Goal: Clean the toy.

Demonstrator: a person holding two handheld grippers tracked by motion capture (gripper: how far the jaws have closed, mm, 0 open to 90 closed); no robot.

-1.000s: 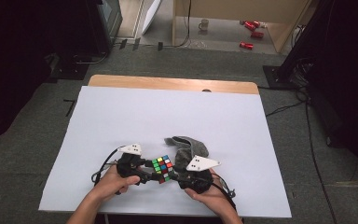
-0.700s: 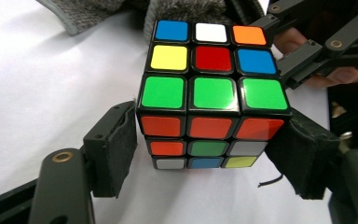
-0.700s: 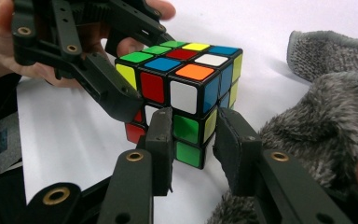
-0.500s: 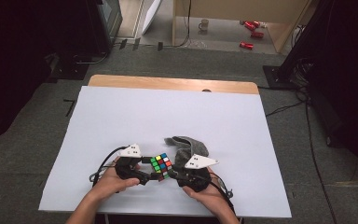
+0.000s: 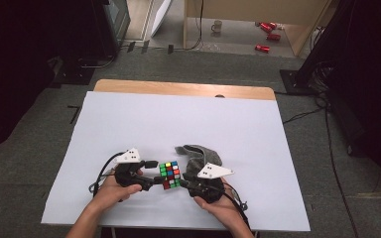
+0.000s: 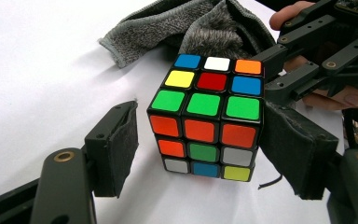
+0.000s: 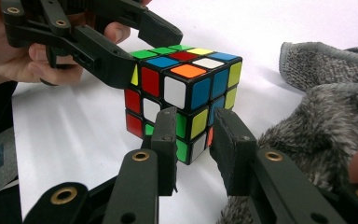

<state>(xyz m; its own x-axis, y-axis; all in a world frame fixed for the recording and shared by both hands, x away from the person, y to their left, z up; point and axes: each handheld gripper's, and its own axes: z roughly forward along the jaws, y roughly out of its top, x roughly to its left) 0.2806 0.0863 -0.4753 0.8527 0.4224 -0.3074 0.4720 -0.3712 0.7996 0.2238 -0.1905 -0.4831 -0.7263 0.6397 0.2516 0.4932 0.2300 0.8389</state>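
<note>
Left gripper (image 6: 196, 154) jaws just closing astride cube (image 6: 207, 116).

The cube (image 6: 205, 116) looks like glossy black plastic with smooth coloured stickers, the cloth (image 5: 198, 154) is fuzzy grey fleece, and the tabletop (image 5: 129, 119) is matt white with a bare wooden far edge.

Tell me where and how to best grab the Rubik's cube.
Pinch the Rubik's cube across two opposite flat side faces, at mid-height, coming in level from the side away from the grey cloth. It sits flat on the white table, so its parallel faces should suit flat pads.
</note>
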